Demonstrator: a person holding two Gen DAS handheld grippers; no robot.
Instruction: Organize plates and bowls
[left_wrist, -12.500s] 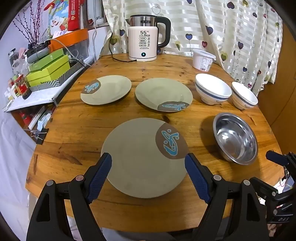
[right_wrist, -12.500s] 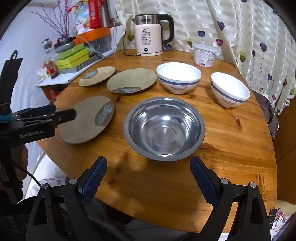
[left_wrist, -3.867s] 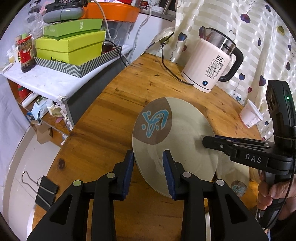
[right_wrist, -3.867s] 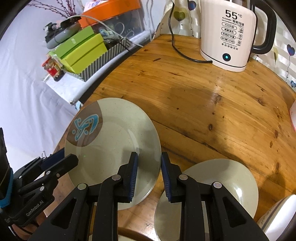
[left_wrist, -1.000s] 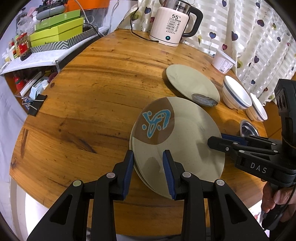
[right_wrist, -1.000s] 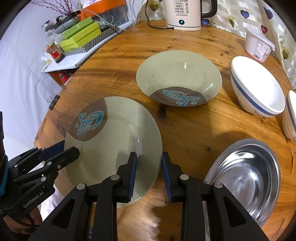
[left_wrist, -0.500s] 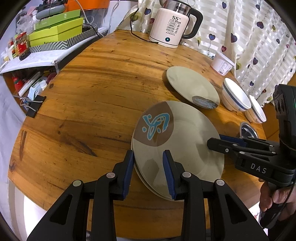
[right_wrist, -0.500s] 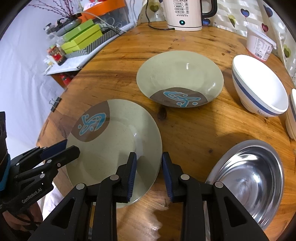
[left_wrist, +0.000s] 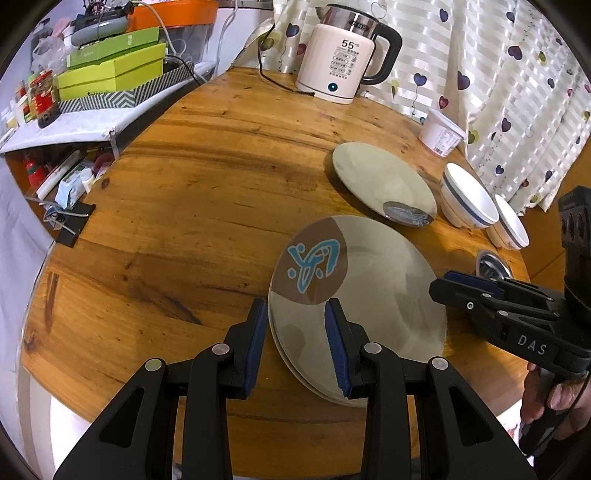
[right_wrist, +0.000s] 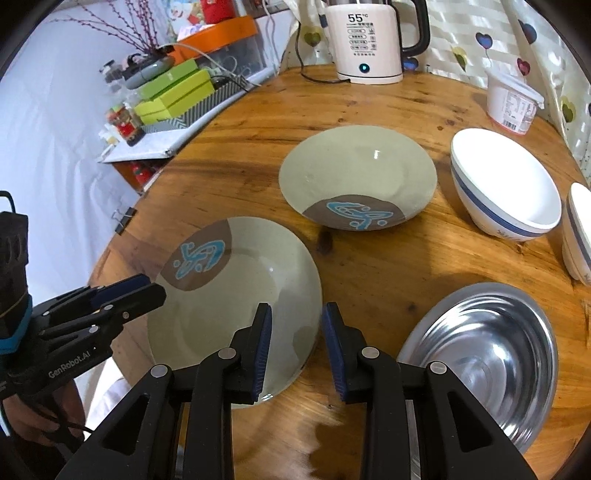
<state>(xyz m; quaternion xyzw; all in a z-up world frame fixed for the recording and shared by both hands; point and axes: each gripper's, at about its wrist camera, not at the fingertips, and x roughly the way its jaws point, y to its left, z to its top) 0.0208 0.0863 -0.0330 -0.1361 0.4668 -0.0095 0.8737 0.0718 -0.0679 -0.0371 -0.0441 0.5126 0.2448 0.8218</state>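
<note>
A grey-green plate with a brown and blue patch (left_wrist: 369, 291) (right_wrist: 236, 302) rests on top of another like it near the table's front edge. My left gripper (left_wrist: 295, 343) is shut on its left rim. My right gripper (right_wrist: 295, 343) is shut on its right rim. A third such plate (left_wrist: 380, 181) (right_wrist: 354, 177) lies further back. Two white bowls with blue bands (right_wrist: 502, 188) (right_wrist: 580, 236) stand at the right. A steel bowl (right_wrist: 491, 358) sits at the front right.
A white kettle (left_wrist: 343, 70) with its cord and a white plastic tub (right_wrist: 511, 101) stand at the back of the round wooden table (left_wrist: 207, 206). Green boxes (left_wrist: 114, 74) sit on a shelf to the left.
Both grippers have carried the plate from the back left of the table to the front and onto the other plate. In the last second it has settled lower, with little other movement.
</note>
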